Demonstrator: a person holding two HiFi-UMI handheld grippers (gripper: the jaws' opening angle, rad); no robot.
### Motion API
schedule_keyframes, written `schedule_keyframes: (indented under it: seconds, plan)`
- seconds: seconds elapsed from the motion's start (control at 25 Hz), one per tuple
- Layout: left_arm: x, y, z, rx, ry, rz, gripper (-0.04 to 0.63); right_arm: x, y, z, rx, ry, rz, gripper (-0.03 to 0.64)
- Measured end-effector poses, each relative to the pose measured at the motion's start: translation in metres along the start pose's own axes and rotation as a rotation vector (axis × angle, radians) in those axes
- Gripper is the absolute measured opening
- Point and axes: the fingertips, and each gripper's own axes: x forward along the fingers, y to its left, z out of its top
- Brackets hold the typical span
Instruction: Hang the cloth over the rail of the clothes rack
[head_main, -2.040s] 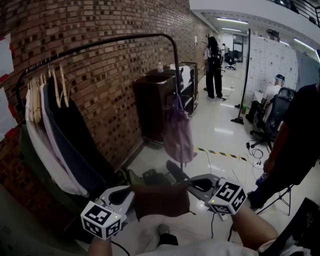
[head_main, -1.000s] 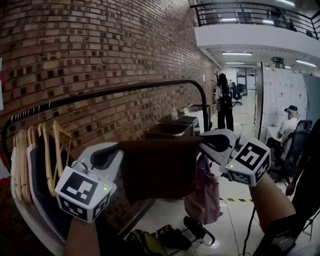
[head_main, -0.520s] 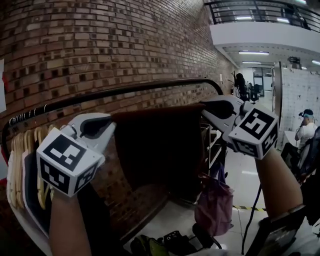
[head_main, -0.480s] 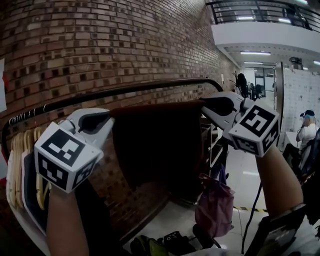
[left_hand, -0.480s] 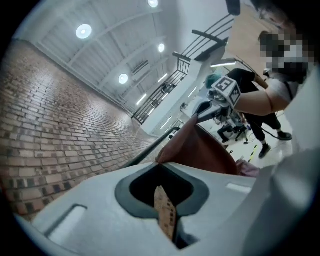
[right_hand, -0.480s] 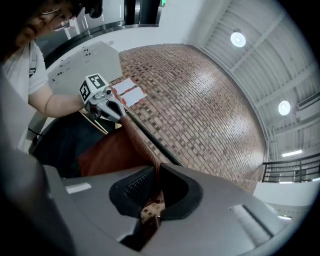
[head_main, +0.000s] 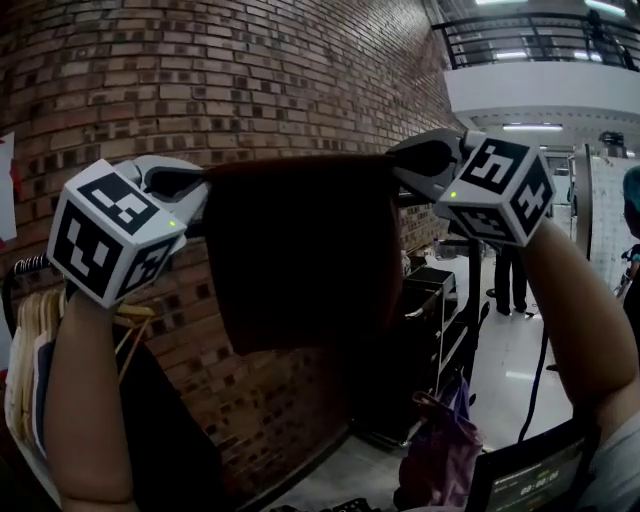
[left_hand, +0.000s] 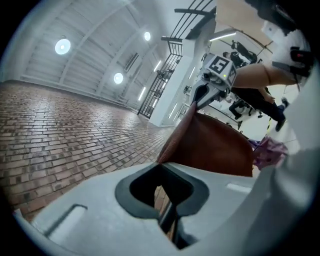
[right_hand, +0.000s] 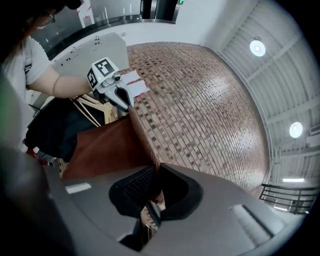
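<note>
A brown cloth (head_main: 300, 250) hangs stretched between my two grippers, held up in front of the brick wall. My left gripper (head_main: 192, 183) is shut on its upper left corner and my right gripper (head_main: 398, 162) is shut on its upper right corner. The cloth hides most of the black rail; only the rail's left end (head_main: 28, 266) shows above the hangers. In the left gripper view the cloth (left_hand: 215, 147) runs from my left gripper (left_hand: 169, 215) out to the right gripper (left_hand: 200, 95). The right gripper view shows the cloth (right_hand: 110, 147) pinched in my right gripper (right_hand: 150, 210).
Wooden hangers (head_main: 130, 320) with garments (head_main: 25, 380) hang at the rack's left end. A purple bag (head_main: 440, 450) hangs low at the right, beside a dark shelf unit (head_main: 425, 320). A person (head_main: 510, 280) stands far off; a screen (head_main: 530, 480) sits at bottom right.
Both grippers have lifted the stretched cloth from knee height to the level of the rail and above it. The cloth now covers most of the rail.
</note>
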Motion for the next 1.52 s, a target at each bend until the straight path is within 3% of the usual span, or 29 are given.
schedule_keyframes:
  seconds: [0.24,0.56,0.84,0.96,1.08,1.32,1.52]
  plan:
    - [0.039,0.024,-0.010,0.063,0.136,-0.043,0.013,0.036,-0.030,-0.011,-0.077,0.114,0.069,0.011]
    - [0.076,0.031,-0.047,-0.011,0.267,-0.203,0.014,0.082,-0.028,-0.034,-0.090,0.234,0.197,0.011]
    - [0.094,0.011,-0.079,0.055,0.428,-0.470,0.014,0.105,-0.003,-0.064,-0.119,0.388,0.442,0.011]
    - [0.094,-0.002,-0.087,0.048,0.468,-0.593,0.014,0.107,0.006,-0.075,-0.093,0.439,0.530,0.011]
    - [0.094,-0.011,-0.093,0.031,0.486,-0.668,0.014,0.109,0.012,-0.082,-0.072,0.471,0.589,0.011]
    - [0.094,-0.023,-0.099,-0.003,0.501,-0.759,0.015,0.108,0.020,-0.087,-0.044,0.495,0.655,0.017]
    - [0.098,-0.019,-0.100,0.003,0.502,-0.736,0.082,0.111,0.015,-0.085,-0.046,0.485,0.632,0.125]
